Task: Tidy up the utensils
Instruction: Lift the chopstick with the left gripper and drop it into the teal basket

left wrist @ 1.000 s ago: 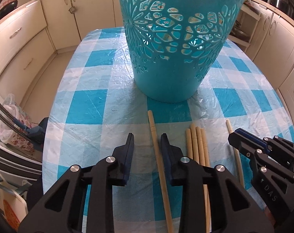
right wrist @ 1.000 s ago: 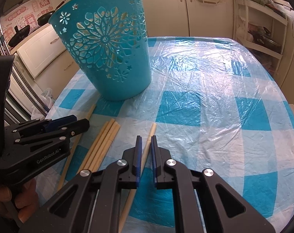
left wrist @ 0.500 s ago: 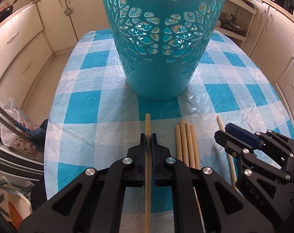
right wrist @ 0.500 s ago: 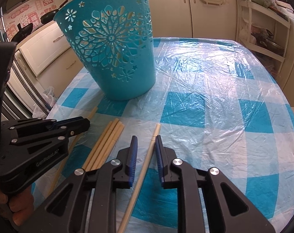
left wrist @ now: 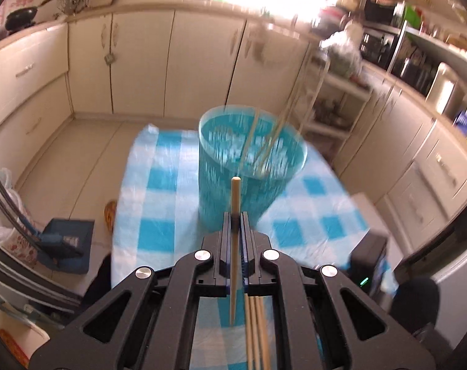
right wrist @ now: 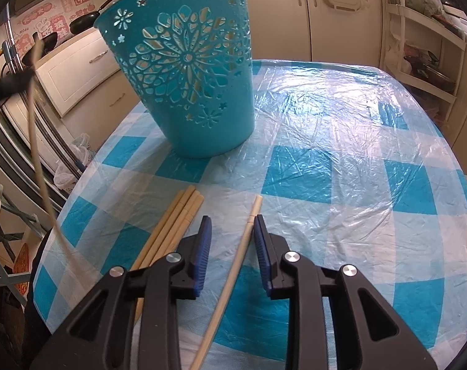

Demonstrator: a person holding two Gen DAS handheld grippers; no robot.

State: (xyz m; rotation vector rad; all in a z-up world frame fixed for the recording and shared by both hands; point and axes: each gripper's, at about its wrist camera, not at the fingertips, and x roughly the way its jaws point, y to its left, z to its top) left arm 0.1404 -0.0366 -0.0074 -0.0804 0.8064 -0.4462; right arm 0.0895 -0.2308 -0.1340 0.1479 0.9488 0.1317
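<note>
A checked blue cloth covered the desk (right wrist: 341, 141), where a teal basket (right wrist: 184, 71) stood. The left tool (left wrist: 235, 215) was clenched on one chopstick (left wrist: 235, 246), held above the desk. The right tool (right wrist: 231, 225) was opening astride another chopstick (right wrist: 233, 271) beside a bundle of chopsticks (right wrist: 174, 225).

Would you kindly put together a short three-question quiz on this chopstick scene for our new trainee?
1. True or false: the left gripper is shut on a chopstick.
2. What lies between the right gripper's jaws?
A. a single chopstick
B. a spoon
C. nothing
3. What stands on the checked tablecloth beyond the bundle of chopsticks?

Key: 1 true. 2 A; the jaws are opening, pads clear of it. 3 The blue basket.
</note>
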